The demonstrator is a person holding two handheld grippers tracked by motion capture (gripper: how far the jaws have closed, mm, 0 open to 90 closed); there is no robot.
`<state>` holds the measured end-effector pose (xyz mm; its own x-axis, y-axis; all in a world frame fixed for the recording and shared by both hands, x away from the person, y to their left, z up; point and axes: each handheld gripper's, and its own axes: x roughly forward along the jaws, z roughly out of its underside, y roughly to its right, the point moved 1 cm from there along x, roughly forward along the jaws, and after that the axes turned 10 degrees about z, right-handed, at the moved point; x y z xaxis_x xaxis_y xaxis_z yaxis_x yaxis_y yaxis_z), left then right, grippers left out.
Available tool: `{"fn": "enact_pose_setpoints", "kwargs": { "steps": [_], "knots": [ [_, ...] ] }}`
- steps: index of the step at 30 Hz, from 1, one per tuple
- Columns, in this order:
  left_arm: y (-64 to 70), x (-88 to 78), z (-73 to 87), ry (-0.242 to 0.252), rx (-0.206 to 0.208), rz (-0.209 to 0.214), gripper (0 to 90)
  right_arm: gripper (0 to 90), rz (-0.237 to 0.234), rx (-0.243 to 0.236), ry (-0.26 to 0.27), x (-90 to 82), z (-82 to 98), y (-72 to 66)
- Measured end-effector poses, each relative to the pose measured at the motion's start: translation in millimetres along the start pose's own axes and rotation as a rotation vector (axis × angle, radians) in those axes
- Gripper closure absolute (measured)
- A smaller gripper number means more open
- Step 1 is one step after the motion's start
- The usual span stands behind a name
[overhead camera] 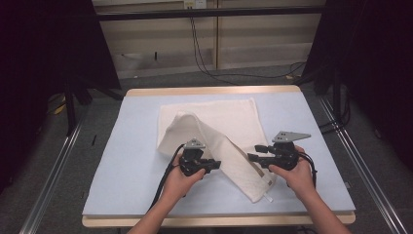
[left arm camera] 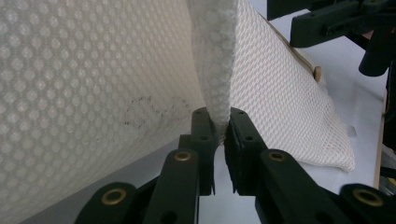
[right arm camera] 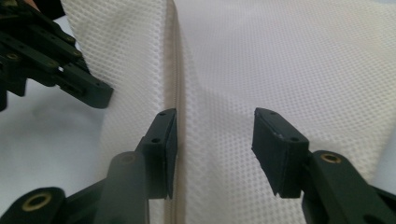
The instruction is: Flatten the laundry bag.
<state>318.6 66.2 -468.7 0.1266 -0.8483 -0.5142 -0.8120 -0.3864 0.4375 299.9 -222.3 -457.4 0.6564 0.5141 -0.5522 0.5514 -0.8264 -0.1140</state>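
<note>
A white mesh cloth lies on the light blue mat, with its left part lifted and folded over toward the front right. My left gripper is shut on a raised fold of the cloth, and the fabric is pinched between its pads. My right gripper stands open at the cloth's right edge. Its jaws straddle flat mesh beside a zipper seam without pressing on it. The left gripper appears at the upper left of the right gripper view.
The mat covers a wooden table whose front edge runs just before the person's forearms. Black frame posts and cables stand on the floor beyond the table's far edge. Metal rails run along both sides.
</note>
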Motion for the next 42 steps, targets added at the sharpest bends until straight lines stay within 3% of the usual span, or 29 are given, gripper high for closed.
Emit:
{"fn": "enact_pose_setpoints", "kwargs": {
  "steps": [4, 5, 6, 7, 12, 20, 27, 38, 41, 42],
  "knots": [
    [-2.3, -3.7, 0.7, -0.012, 0.016, -0.021, 73.6, 58.8, -0.014, -0.016, -0.033, 8.4, 3.4, -4.1],
    [-3.2, -4.9, 1.4, -0.017, 0.012, -0.022, 73.6, 64.0, -0.027, -0.019, -0.036, 10.7, 5.0, -5.6],
    [-5.1, -8.4, 3.1, -0.015, 0.002, -0.024, 68.3, 73.9, -0.019, -0.046, -0.047, 13.3, 6.7, -7.1],
    [-6.3, -10.7, 4.0, -0.022, 0.003, -0.024, 65.2, 77.9, -0.018, -0.056, -0.049, 13.7, 7.0, -7.5],
    [-14.5, -23.0, 8.1, -0.018, -0.018, -0.035, 60.2, 82.6, -0.027, -0.05, -0.049, 11.8, 7.6, -6.6],
    [-37.9, -56.6, 20.9, 0.004, -0.06, -0.109, 64.3, 82.7, -0.031, -0.069, -0.045, 10.7, 8.8, -9.0],
    [-61.7, -89.8, 29.6, 0.056, -0.132, -0.162, 70.4, 82.6, -0.048, -0.086, -0.032, 7.7, 9.1, -9.7],
    [-76.6, -103.6, 37.5, 0.053, -0.162, -0.22, 71.7, 81.1, -0.105, -0.09, -0.026, -2.3, 10.3, -13.7],
    [-79.4, -107.4, 39.0, 0.063, -0.174, -0.227, 71.8, 73.8, -0.107, -0.068, -0.008, -5.9, 10.9, -13.2],
    [-81.3, -110.4, 40.3, 0.067, -0.18, -0.235, 71.9, 60.9, -0.105, -0.044, -0.001, -8.4, 9.8, -11.8]
  ]
}}
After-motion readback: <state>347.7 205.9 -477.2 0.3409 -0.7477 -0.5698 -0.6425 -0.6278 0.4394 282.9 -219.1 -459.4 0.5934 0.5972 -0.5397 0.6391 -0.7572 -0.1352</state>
